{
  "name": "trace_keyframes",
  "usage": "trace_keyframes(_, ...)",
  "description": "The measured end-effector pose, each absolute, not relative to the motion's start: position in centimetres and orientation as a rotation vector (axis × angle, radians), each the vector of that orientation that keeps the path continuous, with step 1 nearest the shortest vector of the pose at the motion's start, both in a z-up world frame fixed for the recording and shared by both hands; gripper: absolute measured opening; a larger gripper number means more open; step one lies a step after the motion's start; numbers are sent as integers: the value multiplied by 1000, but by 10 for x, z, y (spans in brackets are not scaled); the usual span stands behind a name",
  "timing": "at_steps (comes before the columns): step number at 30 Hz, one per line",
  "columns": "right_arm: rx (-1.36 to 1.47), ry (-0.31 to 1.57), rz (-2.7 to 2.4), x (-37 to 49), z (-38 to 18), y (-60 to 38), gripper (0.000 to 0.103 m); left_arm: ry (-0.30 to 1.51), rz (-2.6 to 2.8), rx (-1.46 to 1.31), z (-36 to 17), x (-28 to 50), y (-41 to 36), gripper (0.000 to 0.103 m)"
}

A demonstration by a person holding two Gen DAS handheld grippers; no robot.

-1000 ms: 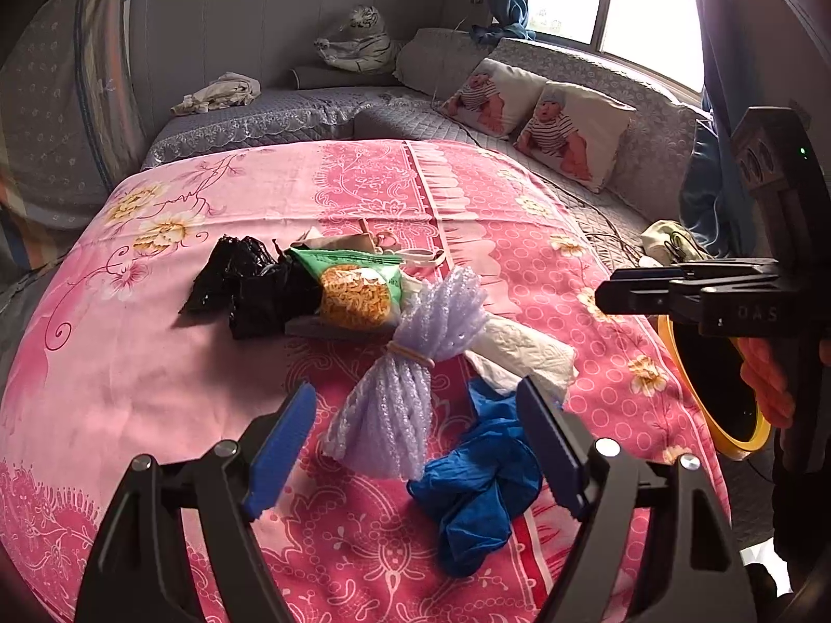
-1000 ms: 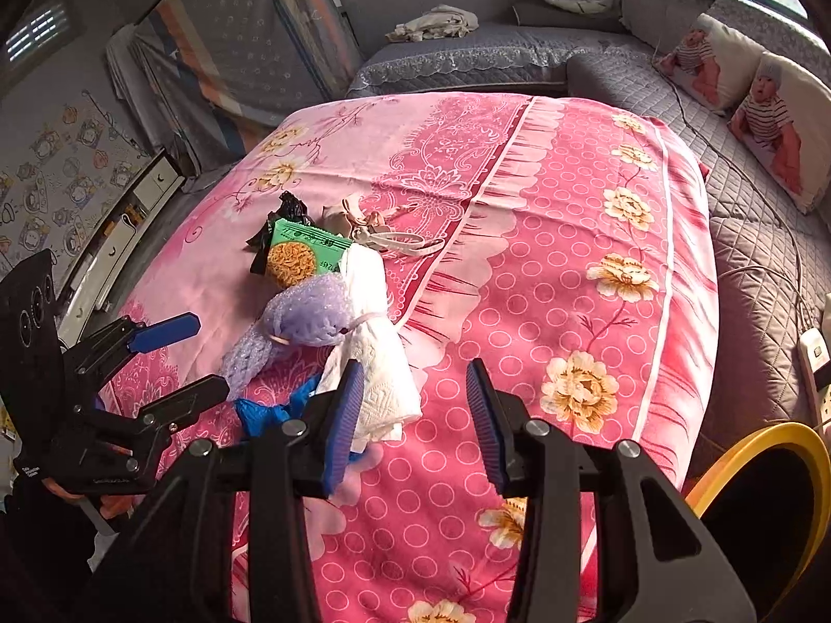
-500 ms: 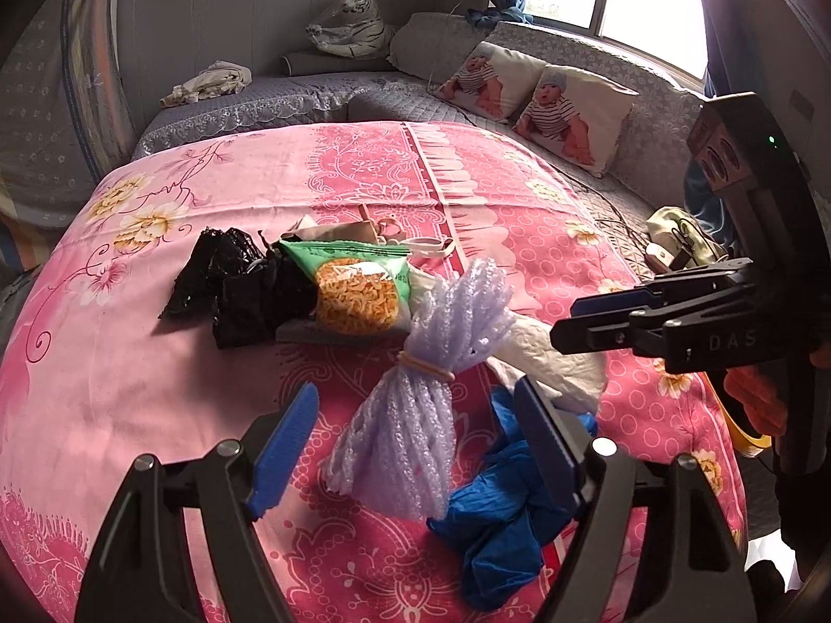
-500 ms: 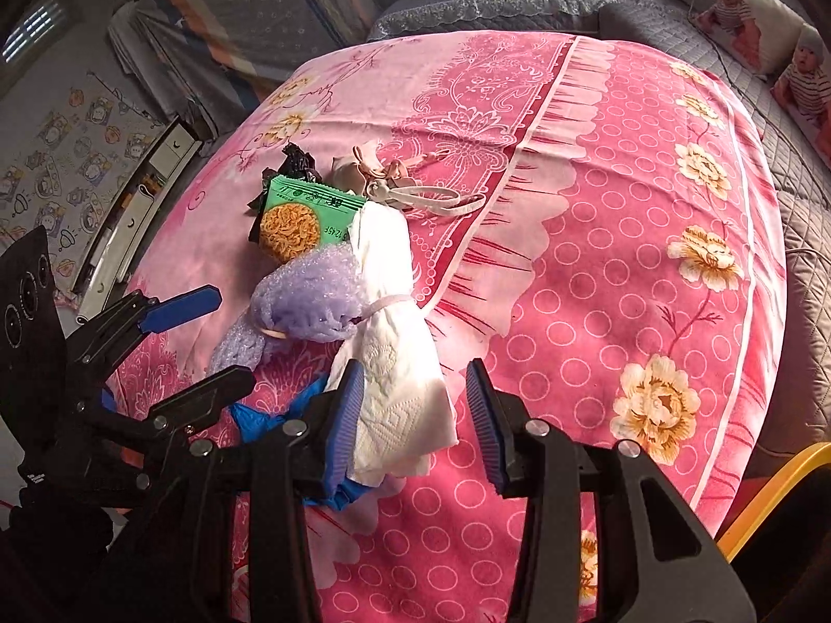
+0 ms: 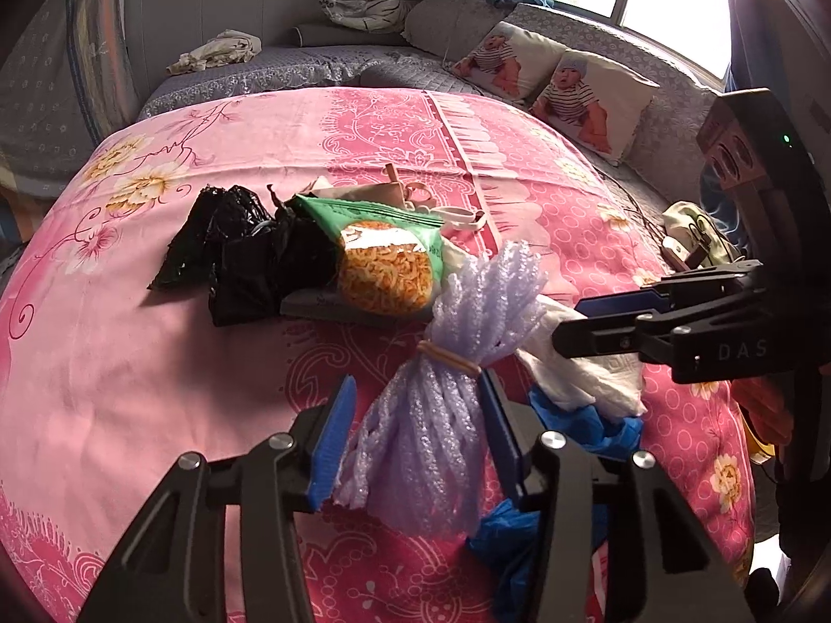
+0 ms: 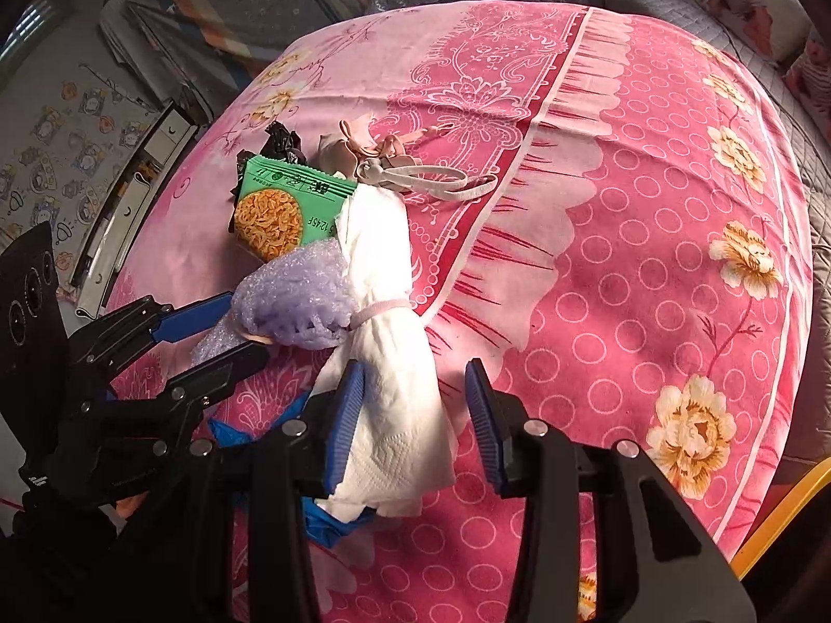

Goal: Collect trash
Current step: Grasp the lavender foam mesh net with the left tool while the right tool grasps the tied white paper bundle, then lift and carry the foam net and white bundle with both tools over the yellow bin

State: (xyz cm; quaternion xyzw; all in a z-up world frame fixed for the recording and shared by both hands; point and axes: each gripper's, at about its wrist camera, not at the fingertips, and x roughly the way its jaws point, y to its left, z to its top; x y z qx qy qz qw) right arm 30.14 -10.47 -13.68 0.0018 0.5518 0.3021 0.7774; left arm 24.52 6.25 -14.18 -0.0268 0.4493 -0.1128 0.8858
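The purple foam net bundle (image 5: pixel 415 441) lies on the bed (image 5: pixel 156 363), its long axis running straight away from your left hand-held gripper (image 5: pixel 415 436), whose jaws are closing around its lower half. Your right hand-held gripper (image 6: pixel 415 425), part-open, straddles the white tissue (image 6: pixel 394 389).

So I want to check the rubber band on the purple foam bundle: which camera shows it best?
Left wrist view: the rubber band crosses the purple foam bundle in plain sight. The right wrist view shows only a sliver of it behind the left gripper.
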Motion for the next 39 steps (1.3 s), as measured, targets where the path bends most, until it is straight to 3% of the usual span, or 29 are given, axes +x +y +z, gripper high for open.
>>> trace_keyframes(5,-4,1201,651,302,-139,-103,32,933,-234,-55,-142,247,61,33)
trace_keyframes(19,-58,1176,644,292,-135,-97,15,936,-218,-94,-138,240,68,32)
trace_keyframes(39,-57,1103,601,273,-106,-118,12,873,-176,-129,-111,209,91,31)
